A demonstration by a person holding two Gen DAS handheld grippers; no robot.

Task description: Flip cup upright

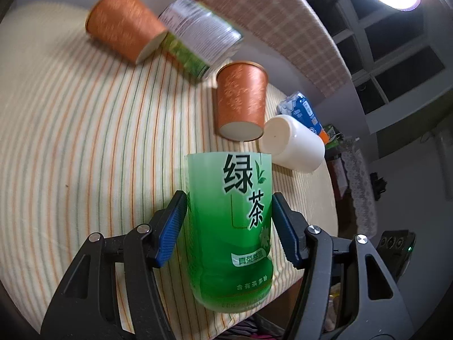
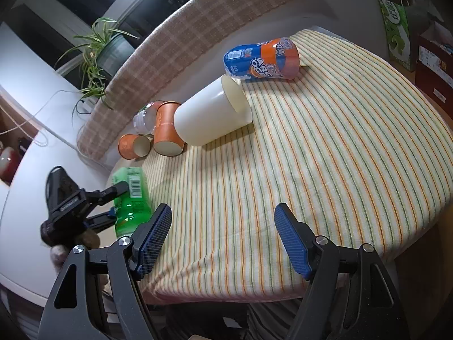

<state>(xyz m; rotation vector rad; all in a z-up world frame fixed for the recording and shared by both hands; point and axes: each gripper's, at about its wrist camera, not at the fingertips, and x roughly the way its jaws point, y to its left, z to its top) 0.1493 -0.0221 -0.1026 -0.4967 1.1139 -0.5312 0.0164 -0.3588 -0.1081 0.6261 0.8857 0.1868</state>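
The left gripper [image 1: 229,226] is clenched on a green cup [image 1: 230,226] cut from a tea bottle, one blue pad pressed to each side of it. In the right wrist view that gripper [image 2: 113,201] sits at about 9 o'clock, holding the same green cup [image 2: 131,201] over the near left edge of the striped tablecloth [image 2: 325,170].

The right gripper [image 2: 222,236] is released, its blue pads spread wide with only cloth between them, hanging over the near edge of the table.

Beyond the green cup in the left wrist view, at 12 o'clock, an orange cup [image 1: 240,99] lies on its side with its pale base toward the camera. Just beside it at 1 o'clock a white cup [image 1: 293,144] also lies tipped over, and behind that rests a blue and orange cup [image 1: 304,112]. Farther off at 11 o'clock a second orange cup [image 1: 124,24] lies on its side, touching a clear cup with a green and white label [image 1: 198,36]; both are blurred.

From the right wrist, the white cup [image 2: 212,113] lies near the centre with its open mouth toward 2 o'clock, close to the blue and orange cup [image 2: 262,58]. The two orange cups [image 2: 167,129] [image 2: 133,146] lie at its 9 o'clock side. A potted plant [image 2: 104,48] stands at 10 o'clock, past a checked cushion [image 2: 181,36].
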